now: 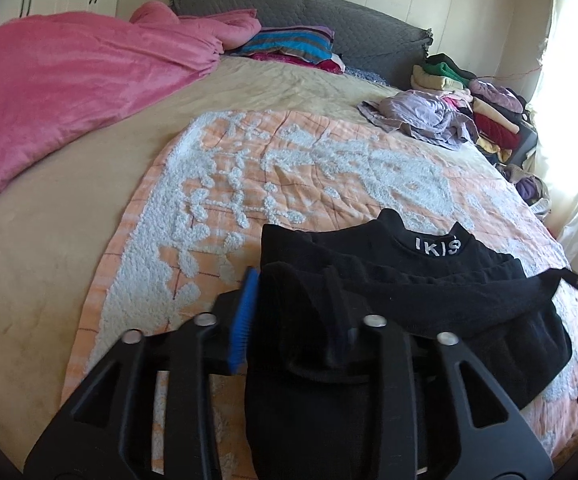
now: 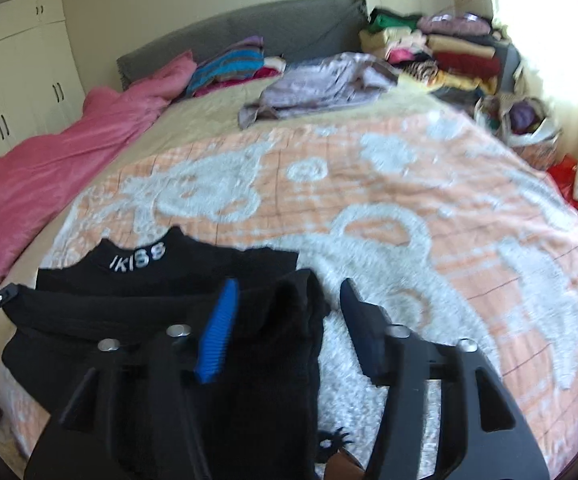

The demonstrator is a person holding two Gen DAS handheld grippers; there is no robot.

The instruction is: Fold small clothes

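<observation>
Both tongs are angled down over the bed. Left tongs (image 1: pixel 295 308) are parted slightly — black top (image 1: pixel 409 280) fabric lies between the jaws, not pinched. Right tongs (image 2: pixel 289 312) are spread wider, the top's edge draped in the gap, unpressed. The top is laid folded on the orange-and-white blanket (image 2: pixel 429 208), collar lettering facing away.

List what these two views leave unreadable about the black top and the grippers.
- Left wrist view: the black top drapes over the left gripper, hiding its right finger.
- Right wrist view: the right gripper covers the top's lower hem; motion blur smears the collar lettering.
</observation>
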